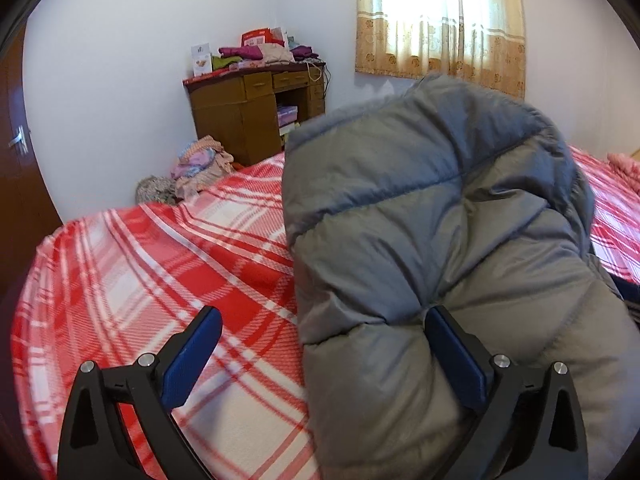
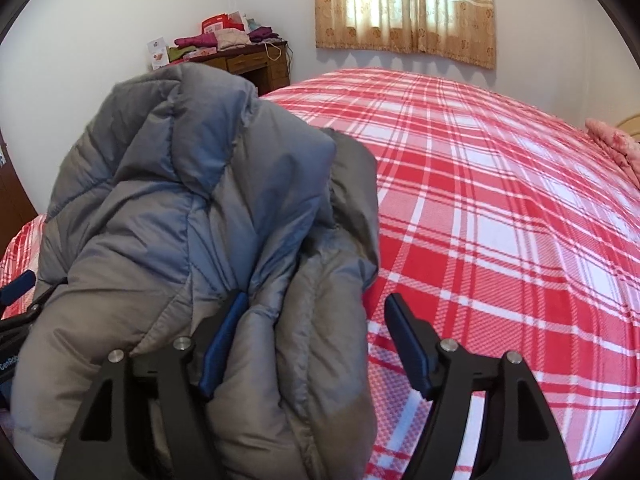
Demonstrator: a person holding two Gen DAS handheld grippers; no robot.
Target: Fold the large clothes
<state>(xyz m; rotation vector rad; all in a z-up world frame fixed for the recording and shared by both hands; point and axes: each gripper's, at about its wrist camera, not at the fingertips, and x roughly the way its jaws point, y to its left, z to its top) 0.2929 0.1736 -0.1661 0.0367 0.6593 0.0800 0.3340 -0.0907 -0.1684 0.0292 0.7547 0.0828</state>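
A grey quilted puffer jacket (image 1: 432, 220) lies bunched and folded over on a bed with a red and white plaid cover (image 1: 140, 280). In the left wrist view my left gripper (image 1: 324, 332) is open, with the jacket's left edge lying between its blue pads; the right pad (image 1: 456, 364) presses into the fabric. In the right wrist view the jacket (image 2: 192, 208) fills the left half. My right gripper (image 2: 316, 332) is open, with the jacket's right edge between its pads; the left pad (image 2: 224, 344) is sunk into the folds. The left gripper's blue tip (image 2: 20, 280) peeks out at far left.
A brown wooden desk (image 1: 256, 112) piled with clothes and boxes stands in the far corner, with a heap of clothes (image 1: 200, 164) on the floor beside it. A curtained window (image 2: 404, 4) is behind the bed. A pink cloth (image 2: 616, 144) lies at the bed's right edge.
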